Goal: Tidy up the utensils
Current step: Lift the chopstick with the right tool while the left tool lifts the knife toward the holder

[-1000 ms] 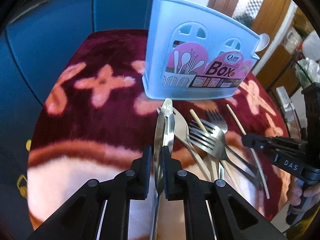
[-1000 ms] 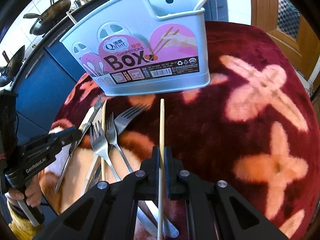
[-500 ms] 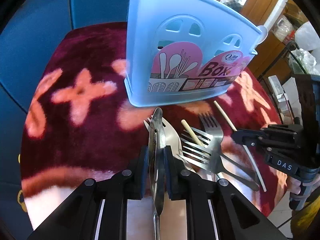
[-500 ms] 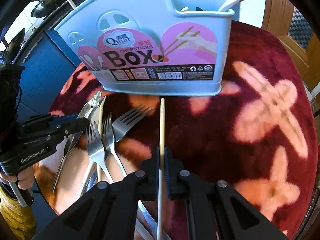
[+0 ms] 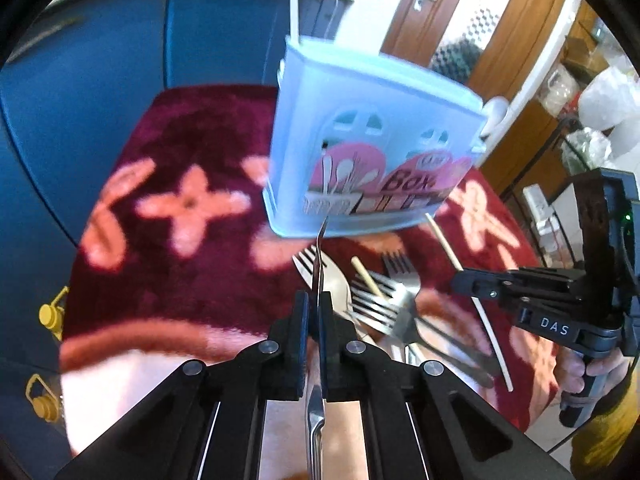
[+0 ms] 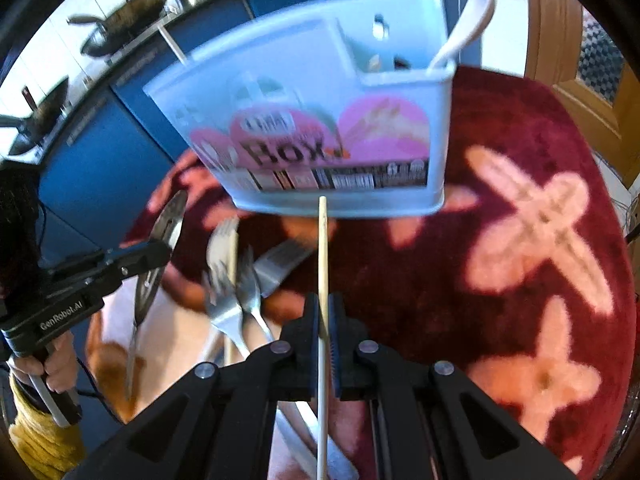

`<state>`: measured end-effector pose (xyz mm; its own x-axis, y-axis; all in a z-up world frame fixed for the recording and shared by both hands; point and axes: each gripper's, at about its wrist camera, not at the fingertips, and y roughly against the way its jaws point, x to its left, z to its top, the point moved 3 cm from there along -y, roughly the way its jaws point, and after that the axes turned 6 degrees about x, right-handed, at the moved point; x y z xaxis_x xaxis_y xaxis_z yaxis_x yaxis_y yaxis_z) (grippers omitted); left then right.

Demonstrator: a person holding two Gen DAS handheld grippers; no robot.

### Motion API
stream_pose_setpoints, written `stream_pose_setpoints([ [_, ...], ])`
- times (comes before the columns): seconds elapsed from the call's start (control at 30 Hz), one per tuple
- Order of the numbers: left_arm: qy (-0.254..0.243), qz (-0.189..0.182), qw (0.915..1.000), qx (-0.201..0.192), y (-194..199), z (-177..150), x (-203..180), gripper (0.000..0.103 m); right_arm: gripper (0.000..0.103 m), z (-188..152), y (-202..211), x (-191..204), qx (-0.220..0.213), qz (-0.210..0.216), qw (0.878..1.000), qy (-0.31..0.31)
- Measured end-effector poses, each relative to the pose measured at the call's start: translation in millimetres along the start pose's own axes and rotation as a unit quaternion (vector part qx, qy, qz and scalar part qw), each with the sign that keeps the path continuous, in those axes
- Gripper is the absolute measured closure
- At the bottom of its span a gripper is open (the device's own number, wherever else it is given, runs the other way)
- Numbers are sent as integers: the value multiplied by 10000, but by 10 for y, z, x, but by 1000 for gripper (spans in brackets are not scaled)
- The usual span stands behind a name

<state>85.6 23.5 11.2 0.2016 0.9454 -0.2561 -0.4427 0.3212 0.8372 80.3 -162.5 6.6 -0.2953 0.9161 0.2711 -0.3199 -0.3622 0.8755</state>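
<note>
A light blue utensil box (image 5: 372, 152) (image 6: 332, 120) stands on a dark red floral cloth (image 5: 192, 200). My left gripper (image 5: 314, 308) is shut on a steel knife (image 5: 319, 264), edge-on, its tip near the box's base. My right gripper (image 6: 325, 312) is shut on a wooden chopstick (image 6: 322, 256) that points at the box's front. Each gripper shows in the other view, left gripper (image 6: 160, 252), right gripper (image 5: 460, 280). Several forks (image 5: 384, 300) (image 6: 232, 280) and a second chopstick (image 5: 366, 280) lie between the grippers. A white spoon (image 6: 468, 20) stands in the box.
Blue cabinets (image 5: 120, 40) stand behind the table, with woks (image 6: 124, 28) on the counter. A wooden door (image 5: 436, 4) is at the back right. The cloth's right part (image 6: 540, 220) has no objects on it.
Both grippers have lifted with their utensils and the view is blurred by motion. The knife has turned edge-on. The box looks a little further from the left gripper.
</note>
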Motion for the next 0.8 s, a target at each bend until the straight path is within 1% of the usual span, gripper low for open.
stream_pose_setpoints([
  [0.23,131,68,9970,-762,375,54,-68,99,97,-39,485,79,-1011,-4,9949,60],
  [0.33,199,70,9937,-1101,532,118,-102,99,97,-51,687,109,-1461,-51,9892,98],
  [0.47,294,18,9899,-1387,656,222,-133,99,97,11,878,111,-1926,-14,9812,92],
  [0.6,303,138,9852,-1684,749,395,-168,99,97,134,997,136,-2278,-94,9736,55],
  [0.73,330,124,9817,-1871,820,604,-211,99,97,246,1029,85,-2393,9,9709,-19],
  [0.8,342,156,9785,-2026,872,731,-233,99,97,289,1050,65,-2443,54,9697,-55],
])
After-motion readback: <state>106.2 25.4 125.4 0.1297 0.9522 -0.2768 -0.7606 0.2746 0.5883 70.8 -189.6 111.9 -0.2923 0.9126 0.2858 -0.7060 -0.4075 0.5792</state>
